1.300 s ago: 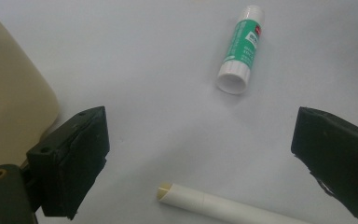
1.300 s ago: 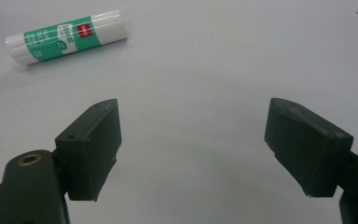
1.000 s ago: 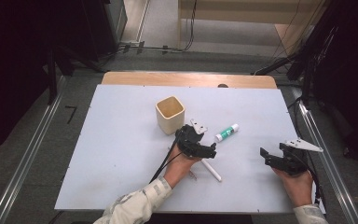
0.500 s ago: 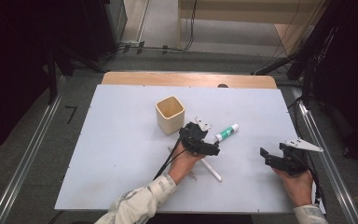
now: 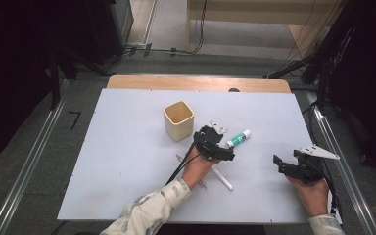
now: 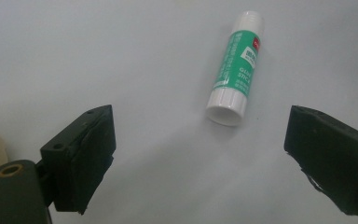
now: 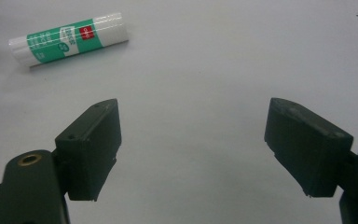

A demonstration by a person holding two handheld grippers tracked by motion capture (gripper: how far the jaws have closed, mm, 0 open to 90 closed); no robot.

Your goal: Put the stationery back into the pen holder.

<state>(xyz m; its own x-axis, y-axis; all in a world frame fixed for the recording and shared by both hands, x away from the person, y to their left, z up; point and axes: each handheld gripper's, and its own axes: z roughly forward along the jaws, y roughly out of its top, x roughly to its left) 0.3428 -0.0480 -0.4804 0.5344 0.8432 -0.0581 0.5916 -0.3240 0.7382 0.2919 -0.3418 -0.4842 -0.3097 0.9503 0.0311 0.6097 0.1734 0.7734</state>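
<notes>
A green and white glue stick (image 5: 238,138) lies capped on the white table top (image 5: 122,161), right of centre. My left gripper (image 5: 223,146) points at it from just short of its near end. In the left gripper view the glue stick (image 6: 235,70) lies ahead of the wide-apart jaws of the left gripper (image 6: 214,158), which have just been closing a little with nothing between them. My right gripper (image 5: 286,159) rests open near the right edge. Its own view shows the right gripper (image 7: 209,144) with bare table between its jaws and the glue stick (image 7: 67,38) far off.
A square beige cup (image 5: 178,120) stands upright left of the glue stick. A white pen (image 5: 223,178) lies beside the left hand, and a thin grey object (image 5: 178,157) sticks out by the left gripper's cable. A wooden edge (image 5: 176,83) borders the far side.
My left gripper has slid to the right, closer to the glue stick. The right gripper and the objects on the table have stayed where they were.
</notes>
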